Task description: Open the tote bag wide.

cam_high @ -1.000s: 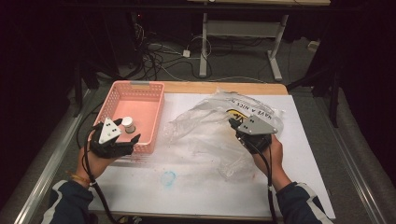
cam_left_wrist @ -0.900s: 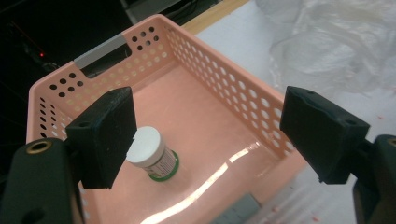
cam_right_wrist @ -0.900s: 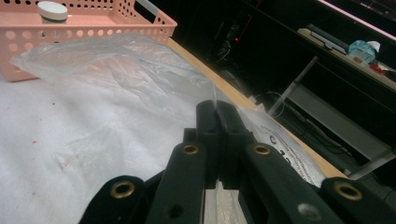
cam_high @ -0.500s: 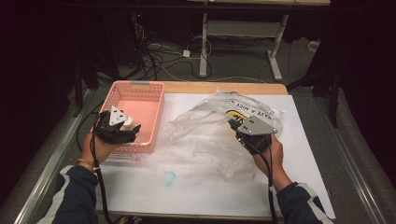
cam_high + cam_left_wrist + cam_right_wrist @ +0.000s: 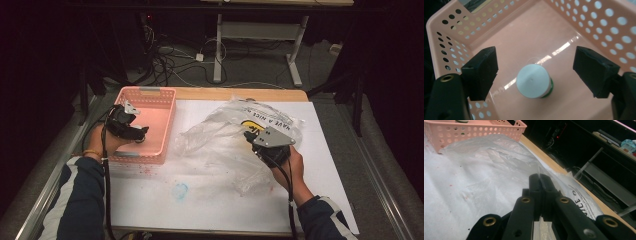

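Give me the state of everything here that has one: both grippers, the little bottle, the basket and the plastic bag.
left gripper: open, jaws either side of the bottle, not touching.
right gripper: shut on the plastic bag's film.
white-capped bottle: upright, capped, on the basket floor.
pink basket: upright on the table.
plastic bag: crumpled, lying on the table.

The left tongs now sit farther back over the pink basket, their jaws wide apart either side of the white-capped bottle standing inside.

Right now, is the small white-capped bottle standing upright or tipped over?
Upright: the bottle stands in the pink basket, its round cap facing the camera.
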